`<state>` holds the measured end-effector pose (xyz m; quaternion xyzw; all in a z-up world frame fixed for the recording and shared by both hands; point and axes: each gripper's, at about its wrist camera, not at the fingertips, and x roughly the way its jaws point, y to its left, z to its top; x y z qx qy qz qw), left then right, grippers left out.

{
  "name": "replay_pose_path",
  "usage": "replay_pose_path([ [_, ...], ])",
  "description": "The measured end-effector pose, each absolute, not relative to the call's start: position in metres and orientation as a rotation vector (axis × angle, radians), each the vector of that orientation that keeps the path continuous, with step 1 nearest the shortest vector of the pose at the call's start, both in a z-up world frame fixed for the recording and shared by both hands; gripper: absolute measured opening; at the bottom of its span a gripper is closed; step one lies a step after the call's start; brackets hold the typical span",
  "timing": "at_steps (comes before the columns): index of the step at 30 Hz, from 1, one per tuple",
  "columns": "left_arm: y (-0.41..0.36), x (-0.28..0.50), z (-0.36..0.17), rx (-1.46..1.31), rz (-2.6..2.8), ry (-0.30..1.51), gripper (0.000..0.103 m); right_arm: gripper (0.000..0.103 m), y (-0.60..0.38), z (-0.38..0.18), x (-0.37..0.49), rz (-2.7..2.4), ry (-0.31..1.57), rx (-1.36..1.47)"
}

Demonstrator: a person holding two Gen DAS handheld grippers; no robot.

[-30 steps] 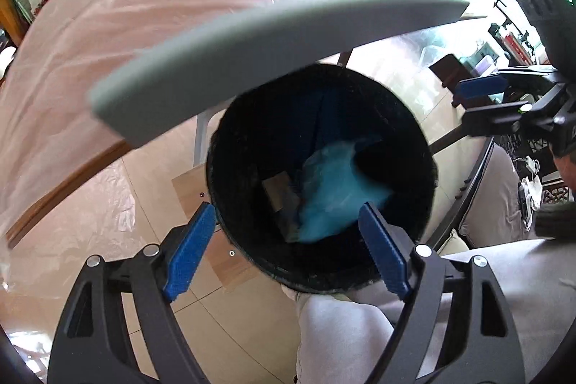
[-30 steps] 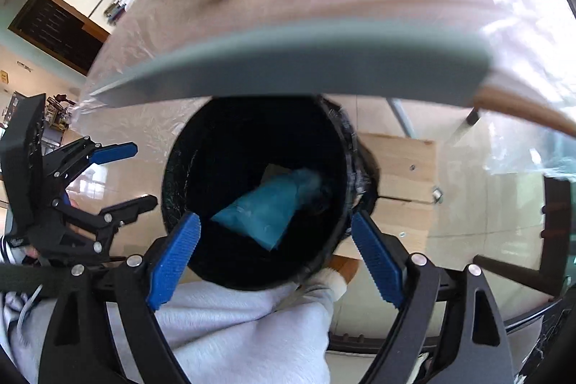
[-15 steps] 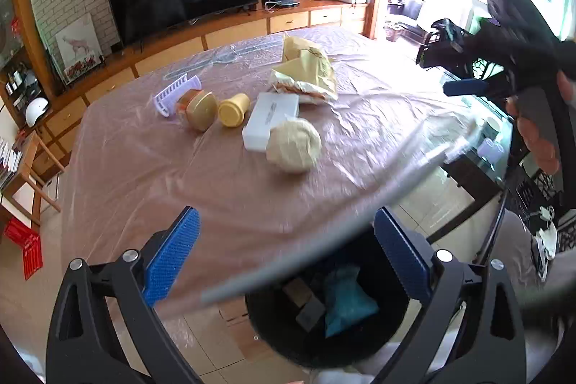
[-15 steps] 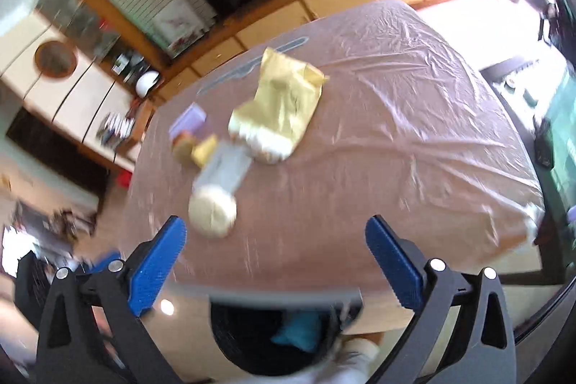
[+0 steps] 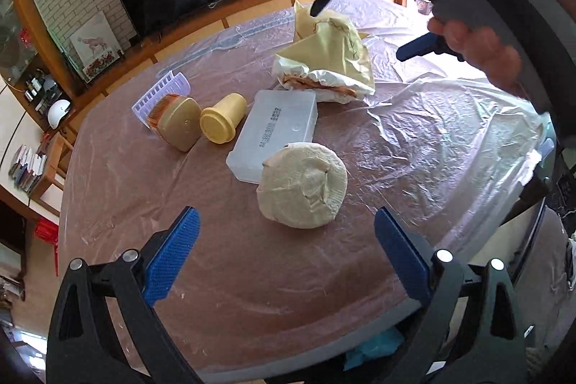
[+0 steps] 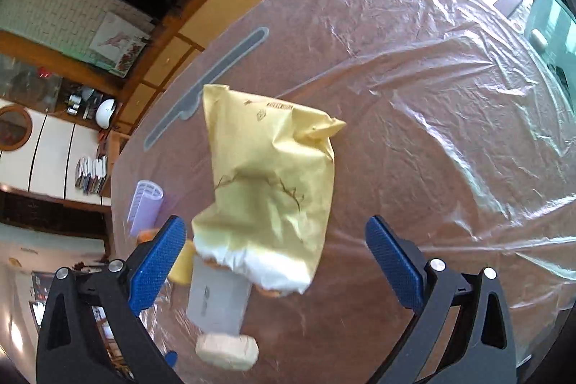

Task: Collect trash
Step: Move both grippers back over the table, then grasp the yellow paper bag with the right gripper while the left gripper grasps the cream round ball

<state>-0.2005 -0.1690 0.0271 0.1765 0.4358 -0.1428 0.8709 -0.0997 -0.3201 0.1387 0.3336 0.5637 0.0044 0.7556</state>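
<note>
Both grippers are held above the plastic-covered brown worktop [image 5: 252, 269] with fingers spread wide and nothing held: the left gripper [image 5: 286, 254] before a crumpled beige paper ball [image 5: 302, 184], the right gripper [image 6: 275, 261] over a crumpled yellow paper bag [image 6: 270, 182].

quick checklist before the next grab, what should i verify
1. Left gripper open, nothing held: ok.
2. Right gripper open, nothing held: ok.
3. Paper wad sits free ahead of the left gripper: ok.
4. Yellow envelope lies ahead of the right gripper: ok.
5. Envelope overlaps the plastic box, may drag it: not ok.
6. Bin position under the table edge: cannot tell.
</note>
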Motion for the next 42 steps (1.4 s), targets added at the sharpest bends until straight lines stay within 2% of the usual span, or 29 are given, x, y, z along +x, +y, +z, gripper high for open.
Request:
replay_pose_path([
  [5, -0.176, -0.196, 0.021, 0.373, -0.297, 0.928, 0.098, 0.098, -0.312, 0.121, -0.078, -0.009, 1.242, 0.836],
  [14, -0.183, -0.188, 0.01, 0.427, -0.269, 0.936, 0.098, 0.098, -0.288, 0.113, -0.057, -0.063, 1.276, 0.802],
  [17, -0.181, -0.184, 0.008, 0.425, -0.274, 0.932, 0.094, 0.098, -0.279, 0.114, -0.052, -0.068, 1.271, 0.772],
  [18, -0.182, -0.183, 0.008, 0.425, -0.278, 0.93, 0.092, 0.095, -0.275, 0.115, -0.05, -0.068, 1.271, 0.749],
  [21, -0.181, -0.183, 0.009, 0.419, -0.308, 0.932, 0.078, 0.078, -0.266, 0.116, -0.046, -0.069, 1.273, 0.666],
  [23, -0.181, -0.184, 0.009, 0.411, -0.33, 0.934, 0.064, 0.071, -0.262, 0.116, -0.046, -0.054, 1.269, 0.658],
  [25, -0.18, -0.186, 0.011, 0.406, -0.354, 0.943, 0.055, 0.063, -0.261, 0.115, -0.046, -0.036, 1.264, 0.669],
  [31, -0.17, -0.192, 0.02, 0.325, -0.452, 0.939, 0.053, 0.055, -0.271, 0.114, -0.05, -0.001, 1.228, 0.686],
  [42, -0.121, -0.182, 0.039, 0.094, -0.515, 0.947, 0.053, 0.051, -0.288, 0.122, -0.071, 0.104, 1.17, 0.723],
])
